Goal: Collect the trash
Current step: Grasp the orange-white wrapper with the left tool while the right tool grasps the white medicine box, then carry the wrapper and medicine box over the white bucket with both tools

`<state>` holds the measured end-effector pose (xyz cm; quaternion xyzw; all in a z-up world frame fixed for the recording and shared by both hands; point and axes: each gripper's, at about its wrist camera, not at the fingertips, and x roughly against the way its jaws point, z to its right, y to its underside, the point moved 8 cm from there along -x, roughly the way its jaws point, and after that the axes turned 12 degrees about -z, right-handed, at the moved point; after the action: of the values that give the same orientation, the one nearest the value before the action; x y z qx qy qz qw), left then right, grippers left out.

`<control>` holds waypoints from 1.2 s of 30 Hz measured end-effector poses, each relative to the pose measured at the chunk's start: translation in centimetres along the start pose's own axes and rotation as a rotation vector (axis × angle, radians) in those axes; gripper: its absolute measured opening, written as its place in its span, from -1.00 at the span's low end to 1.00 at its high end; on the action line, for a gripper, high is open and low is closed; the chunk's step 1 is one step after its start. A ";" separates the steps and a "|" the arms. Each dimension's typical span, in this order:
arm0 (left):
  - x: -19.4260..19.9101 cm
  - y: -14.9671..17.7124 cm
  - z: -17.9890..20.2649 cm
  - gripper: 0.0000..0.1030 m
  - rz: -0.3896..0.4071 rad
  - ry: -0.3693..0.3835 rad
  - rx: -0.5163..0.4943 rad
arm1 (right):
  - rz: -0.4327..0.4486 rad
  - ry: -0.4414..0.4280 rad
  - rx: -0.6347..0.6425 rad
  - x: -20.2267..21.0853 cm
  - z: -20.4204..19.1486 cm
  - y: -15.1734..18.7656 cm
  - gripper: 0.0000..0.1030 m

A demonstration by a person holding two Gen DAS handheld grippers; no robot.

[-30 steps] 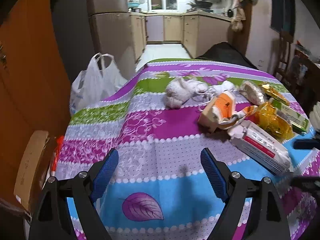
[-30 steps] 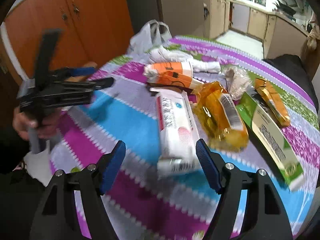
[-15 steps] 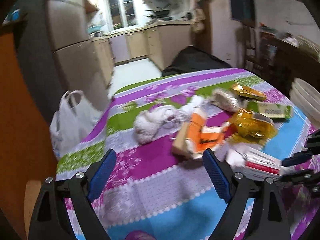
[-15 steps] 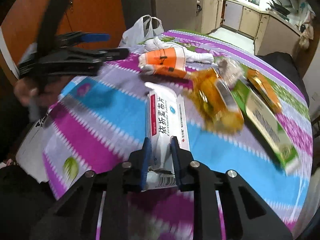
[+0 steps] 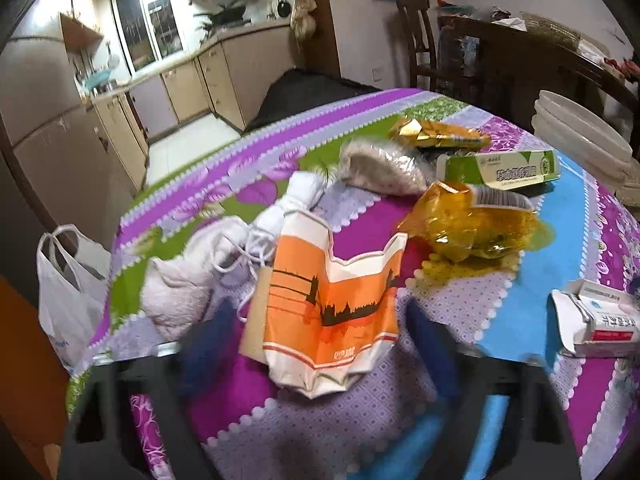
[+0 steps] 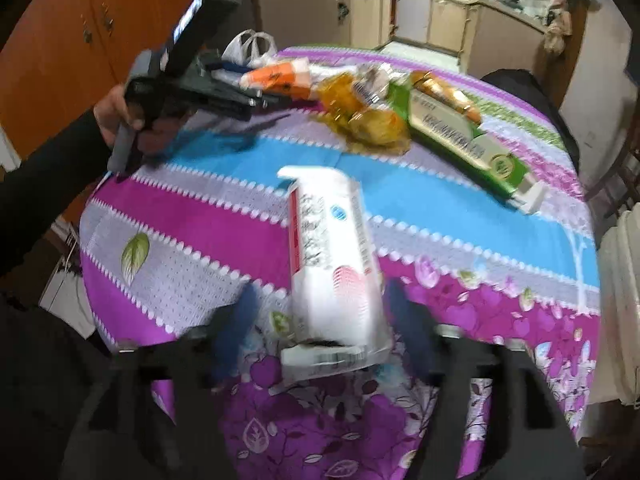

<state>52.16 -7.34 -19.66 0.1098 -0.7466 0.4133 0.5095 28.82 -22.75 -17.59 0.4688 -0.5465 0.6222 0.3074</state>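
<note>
Trash lies on a striped cloth table (image 5: 520, 312). An orange and white paper bag (image 5: 324, 300) lies between the open, motion-blurred fingers of my left gripper (image 5: 320, 344). A white box with red print (image 6: 332, 264) lies between the open, blurred fingers of my right gripper (image 6: 320, 328); it also shows in the left wrist view (image 5: 600, 316). Behind are a yellow wrapper (image 5: 472, 224), a green box (image 5: 504, 168), a gold packet (image 5: 436, 134), a clear wrapper (image 5: 380, 166) and white crumpled cloth (image 5: 192, 276).
A white plastic bag (image 5: 68, 292) hangs off the table's left edge. Stacked white bowls (image 5: 580, 132) stand at the far right. A dark chair (image 5: 420, 40) and sideboard stand behind. My left gripper and hand show in the right wrist view (image 6: 160, 92).
My left gripper moved forward to straddle the orange bag. My right gripper, shut on the white box half a second ago, has opened; the box now lies closer to the table's near side.
</note>
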 end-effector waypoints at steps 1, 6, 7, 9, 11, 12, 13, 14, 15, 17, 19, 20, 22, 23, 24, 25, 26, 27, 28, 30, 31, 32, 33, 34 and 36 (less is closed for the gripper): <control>-0.1 0.0 -0.1 0.33 0.008 -0.010 0.005 | 0.010 -0.003 0.008 0.3 0.0 -0.1 0.48; 1.0 0.2 -0.1 0.09 0.066 0.022 0.046 | -0.031 0.027 0.004 -1.0 0.5 -1.1 0.48; 1.6 0.3 -0.1 -0.04 0.084 0.029 0.061 | -0.038 0.023 -0.008 -1.4 0.7 -1.2 0.48; 2.4 0.7 -0.8 -0.10 0.088 0.041 0.101 | -0.064 0.010 -0.020 -2.4 0.8 -1.3 0.43; 2.8 1.2 -0.9 -0.12 0.086 0.044 0.117 | -0.075 0.030 -0.011 -3.1 0.3 -1.2 0.16; 2.9 1.6 -0.9 -0.13 0.083 0.023 0.116 | -0.068 0.034 0.001 -3.1 0.0 -1.2 -0.06; 3.0 1.9 -0.9 -0.14 0.081 0.012 0.115 | -0.063 0.022 0.002 -3.0 -0.2 -1.2 -0.12; 3.2 2.0 -0.8 -0.17 0.082 0.009 0.124 | -0.062 0.019 -0.002 -3.1 -0.2 -1.2 -0.14; 3.7 2.2 -0.9 -0.19 0.082 0.011 0.134 | -0.055 0.022 -0.001 -3.1 -0.3 -1.1 -0.18; 4.3 2.6 -0.9 -0.21 0.088 0.017 0.164 | -0.039 0.014 -0.003 -3.0 -0.5 -0.9 -0.22; 5.2 3.0 -0.7 -0.21 0.098 0.005 0.192 | -0.027 -0.008 -0.018 -2.7 -0.7 -0.5 -0.25; 5.5 3.2 -0.6 -0.21 0.100 -0.002 0.200 | -0.023 -0.011 -0.023 -2.6 -0.7 -0.5 -0.26; 6.2 3.6 -0.1 -0.21 0.105 -0.017 0.214 | -0.008 -0.019 -0.040 -2.3 -0.8 -0.3 -0.27; 6.5 3.7 0.1 -0.21 0.107 -0.027 0.218 | 0.001 -0.023 -0.047 -2.1 -1.0 -0.2 -0.28; 6.8 3.8 0.4 -0.21 0.109 -0.031 0.220 | 0.007 -0.022 -0.049 -1.9 -1.1 -0.1 -0.28; 7.0 3.9 0.7 -0.21 0.109 -0.032 0.222 | 0.012 -0.024 -0.053 -1.7 -1.2 -0.1 -0.28; 7.2 4.0 1.0 -0.21 0.107 -0.034 0.225 | 0.014 -0.029 -0.057 -1.5 -1.2 0.0 -0.28; 7.5 4.0 1.3 -0.21 0.103 -0.038 0.229 | 0.015 -0.030 -0.060 -1.3 -1.2 -0.1 -0.28; 7.6 4.0 1.7 -0.21 0.097 -0.044 0.231 | 0.011 -0.037 -0.064 -1.2 -1.1 -0.2 -0.28; 8.0 4.0 2.3 -0.21 0.086 -0.071 0.230 | 0.010 -0.037 -0.074 -0.9 -0.6 -0.6 -0.28; 8.1 4.1 2.5 -0.21 0.080 -0.085 0.230 | 0.007 -0.038 -0.080 -0.6 -0.2 -0.8 -0.28; 8.2 4.1 2.8 -0.21 0.073 -0.096 0.230 | 0.002 -0.049 -0.091 -0.4 0.3 -1.1 -0.28; 8.4 4.1 3.1 -0.21 0.062 -0.104 0.233 | 0.001 -0.056 -0.100 -0.2 0.8 -1.4 -0.27; 8.4 4.2 3.3 -0.21 0.052 -0.110 0.237 | -0.001 -0.059 -0.111 0.1 1.3 -1.6 -0.27; 8.5 4.2 3.6 -0.21 0.035 -0.128 0.244 | -0.002 -0.056 -0.126 0.6 2.2 -2.2 -0.27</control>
<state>43.39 -5.13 -15.10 0.1841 -0.7235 0.5020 0.4366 31.06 -24.46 -16.30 0.4661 -0.5924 0.5731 0.3215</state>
